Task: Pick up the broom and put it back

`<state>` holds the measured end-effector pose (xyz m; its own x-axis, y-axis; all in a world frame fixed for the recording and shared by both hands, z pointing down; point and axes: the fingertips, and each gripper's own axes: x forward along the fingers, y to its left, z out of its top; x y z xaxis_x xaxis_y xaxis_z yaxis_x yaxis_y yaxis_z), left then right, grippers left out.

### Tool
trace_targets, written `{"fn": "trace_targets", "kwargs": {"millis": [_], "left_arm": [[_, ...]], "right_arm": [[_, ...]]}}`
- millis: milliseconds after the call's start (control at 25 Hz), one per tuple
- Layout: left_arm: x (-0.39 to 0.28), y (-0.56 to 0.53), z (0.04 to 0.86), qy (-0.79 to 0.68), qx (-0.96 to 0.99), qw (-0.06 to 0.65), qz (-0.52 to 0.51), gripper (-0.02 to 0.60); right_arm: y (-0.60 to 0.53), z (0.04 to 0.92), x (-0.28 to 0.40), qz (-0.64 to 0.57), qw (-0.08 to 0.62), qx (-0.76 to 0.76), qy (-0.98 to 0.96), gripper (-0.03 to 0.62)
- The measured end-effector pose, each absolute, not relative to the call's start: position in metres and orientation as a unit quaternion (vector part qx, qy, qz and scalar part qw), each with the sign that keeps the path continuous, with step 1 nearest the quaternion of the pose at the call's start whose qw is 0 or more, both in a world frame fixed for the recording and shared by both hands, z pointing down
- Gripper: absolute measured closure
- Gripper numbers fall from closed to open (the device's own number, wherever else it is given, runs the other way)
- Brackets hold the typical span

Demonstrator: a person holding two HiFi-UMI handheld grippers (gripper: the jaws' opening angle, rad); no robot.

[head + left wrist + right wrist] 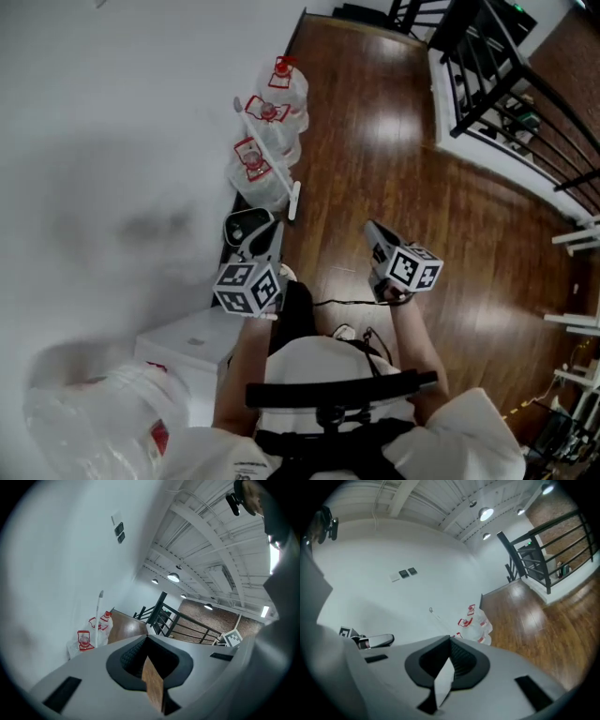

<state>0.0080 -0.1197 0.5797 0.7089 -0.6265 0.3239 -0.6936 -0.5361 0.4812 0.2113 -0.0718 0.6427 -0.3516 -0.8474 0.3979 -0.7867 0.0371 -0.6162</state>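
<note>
The broom (293, 200) is a thin white stick leaning on the white wall among clear water jugs, ahead of me. Its handle shows in the left gripper view (98, 616) and, faintly, in the right gripper view (436, 616). My left gripper (251, 228) is held near the wall, a short way short of the jugs; its jaws (152, 677) are together with nothing between them. My right gripper (374, 230) hovers over the wooden floor to the right of the broom, also shut and empty (443, 677). Neither touches the broom.
Three clear water jugs with red labels (272, 131) stand along the wall. A black stair railing (506, 84) runs at the upper right. A white box (192, 342) and a plastic bag (103, 422) sit at my lower left.
</note>
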Motion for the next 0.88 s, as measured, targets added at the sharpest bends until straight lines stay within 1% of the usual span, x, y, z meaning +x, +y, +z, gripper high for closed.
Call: {"fn": "trace_targets", "kwargs": {"millis": [120,240,320,520,880], "left_arm": [[0.029,-0.053,0.566,-0.371,0.880,0.287,0.066,0.595],[0.044,0.002,0.543,-0.377,0.885,0.265,0.069,0.595],[0.048,0.033,0.530,-0.383,0.886,0.252,0.071,0.595],[0.040,0.080,0.513,-0.390,0.886,0.240,0.071,0.595],[0.031,0.111,0.505,-0.346,0.902,0.247,0.072,0.595]], "right_arm": [[0.005,0.628,0.236,-0.392,0.054,-0.575,0.716,0.585],[0.050,0.607,0.256,-0.386,0.070,-0.571,0.721,0.585],[0.069,0.597,0.257,-0.384,0.077,-0.559,0.731,0.585],[0.092,0.559,0.217,-0.360,0.096,-0.522,0.767,0.585],[0.130,0.535,0.165,-0.337,0.072,-0.543,0.766,0.585]]}}
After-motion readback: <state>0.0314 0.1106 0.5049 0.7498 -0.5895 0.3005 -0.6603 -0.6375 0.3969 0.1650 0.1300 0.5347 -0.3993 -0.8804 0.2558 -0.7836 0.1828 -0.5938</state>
